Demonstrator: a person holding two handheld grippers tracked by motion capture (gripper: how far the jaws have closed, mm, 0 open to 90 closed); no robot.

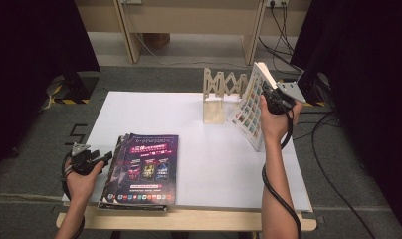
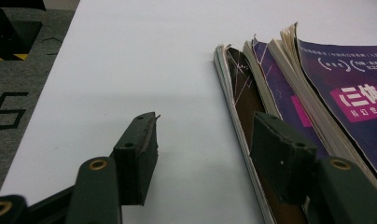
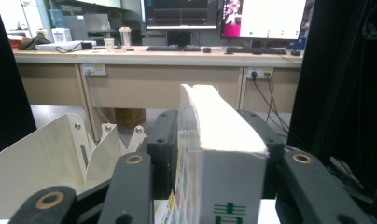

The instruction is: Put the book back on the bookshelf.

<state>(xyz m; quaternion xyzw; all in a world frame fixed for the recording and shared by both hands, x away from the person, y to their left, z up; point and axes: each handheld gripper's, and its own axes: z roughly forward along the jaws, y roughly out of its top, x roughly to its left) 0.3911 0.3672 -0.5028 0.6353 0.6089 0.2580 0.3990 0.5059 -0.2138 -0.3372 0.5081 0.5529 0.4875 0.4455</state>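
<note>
A thick magazine (image 1: 249,107) with a colourful cover stands tilted on its lower edge at the table's back right, beside a wooden zigzag rack (image 1: 221,89). My right gripper (image 1: 271,97) is shut on its upper edge. In the right gripper view the magazine (image 3: 224,135) sits between both jaws of that gripper (image 3: 210,114), with the pads against its two faces and the rack (image 3: 46,154) at left. A stack of purple magazines (image 1: 147,167) lies at the front left. My left gripper (image 1: 107,158) rests open at the stack's left edge. In the left gripper view that gripper (image 2: 206,119) holds nothing, one jaw over the stack (image 2: 345,88).
A white sheet (image 1: 209,164) covers the wooden table. Black curtains hang at both sides. Cables run over the grey floor at right, and a desk with monitors (image 3: 177,14) stands behind the table.
</note>
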